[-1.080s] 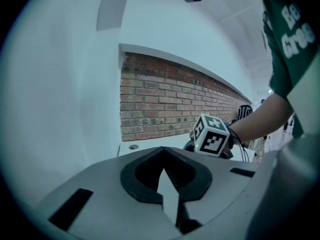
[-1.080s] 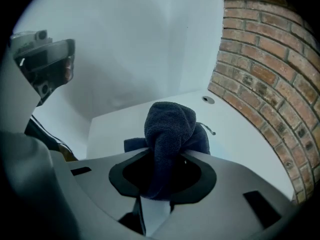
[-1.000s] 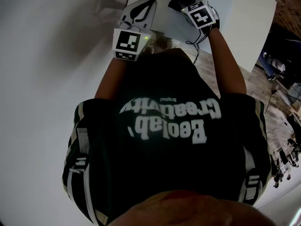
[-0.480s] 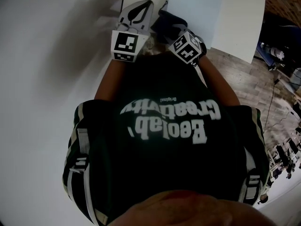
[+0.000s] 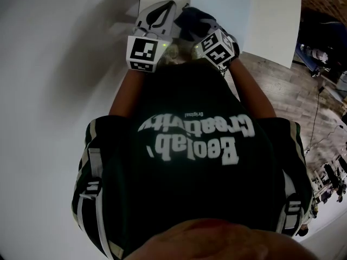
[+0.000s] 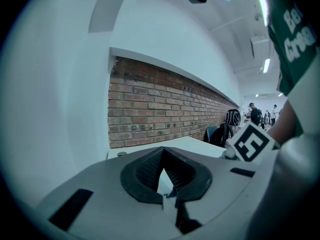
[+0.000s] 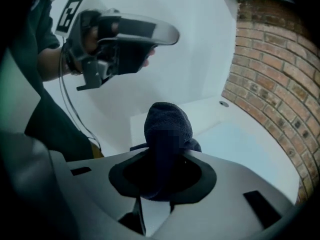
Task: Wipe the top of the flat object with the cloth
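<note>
Cloth (image 7: 167, 121), one, within right tongs' (image 7: 165, 154) grip; left tongs (image 6: 162, 156) closed, empty; one flat object (image 5: 219, 4).

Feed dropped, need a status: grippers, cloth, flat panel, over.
Right gripper shut on dark cloth. Left gripper shut, empty, alongside. Cloth at near corner of flat panel, contact unclear. No obstruction seen.

dim head view, bright ceiling strip lights, strong fisheye vignetting, soft blurred edges

Head view steeply down; both gripper views close, low, seemingly sharing brick wall (image 6: 160, 109).
</note>
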Available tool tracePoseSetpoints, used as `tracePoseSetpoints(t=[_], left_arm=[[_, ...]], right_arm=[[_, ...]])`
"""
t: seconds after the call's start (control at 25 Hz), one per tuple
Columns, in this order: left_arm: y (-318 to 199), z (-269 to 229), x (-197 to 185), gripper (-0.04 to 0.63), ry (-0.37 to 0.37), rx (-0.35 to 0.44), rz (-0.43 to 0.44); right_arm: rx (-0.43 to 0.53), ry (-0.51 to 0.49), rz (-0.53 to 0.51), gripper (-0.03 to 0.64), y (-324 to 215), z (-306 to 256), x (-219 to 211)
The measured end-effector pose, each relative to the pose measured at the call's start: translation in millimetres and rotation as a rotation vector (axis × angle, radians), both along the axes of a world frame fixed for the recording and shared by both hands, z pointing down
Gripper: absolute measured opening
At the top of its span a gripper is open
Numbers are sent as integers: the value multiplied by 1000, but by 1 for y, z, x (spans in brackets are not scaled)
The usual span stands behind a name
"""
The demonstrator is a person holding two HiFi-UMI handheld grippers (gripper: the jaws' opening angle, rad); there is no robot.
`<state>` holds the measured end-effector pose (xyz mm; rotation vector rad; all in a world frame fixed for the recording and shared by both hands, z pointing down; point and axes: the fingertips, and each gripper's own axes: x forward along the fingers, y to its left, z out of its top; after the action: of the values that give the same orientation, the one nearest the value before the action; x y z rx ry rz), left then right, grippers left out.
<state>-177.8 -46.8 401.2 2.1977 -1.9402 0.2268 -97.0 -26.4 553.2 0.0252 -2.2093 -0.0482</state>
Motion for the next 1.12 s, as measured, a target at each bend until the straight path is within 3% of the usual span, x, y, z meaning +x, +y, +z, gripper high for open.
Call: tracePoseSetpoints(t=[0.32, 0.52, 0.64, 0.76, 0.96, 1.12], left_arm=[[-6, 9, 5, 2, -5, -33, -24], [5, 11, -3, 2, -10, -42, -49], [3, 10, -5, 2, -11, -60, -70], [1, 15, -8, 2, -11, -64, -81], [-1, 20, -16, 0, -9, -53, -78], [-6, 19, -8, 2, -11, -52, -62]], right_arm=[[64, -115, 179, 101, -118, -29, -38], [57, -24, 178, 100, -142, -2, -58], [43, 26, 168, 100, -152, 16, -52], [34, 9, 214, 100, -170, 26, -45], [114, 10, 338, 100, -216, 23, -33], [123, 31, 464, 101, -247, 18, 5]])
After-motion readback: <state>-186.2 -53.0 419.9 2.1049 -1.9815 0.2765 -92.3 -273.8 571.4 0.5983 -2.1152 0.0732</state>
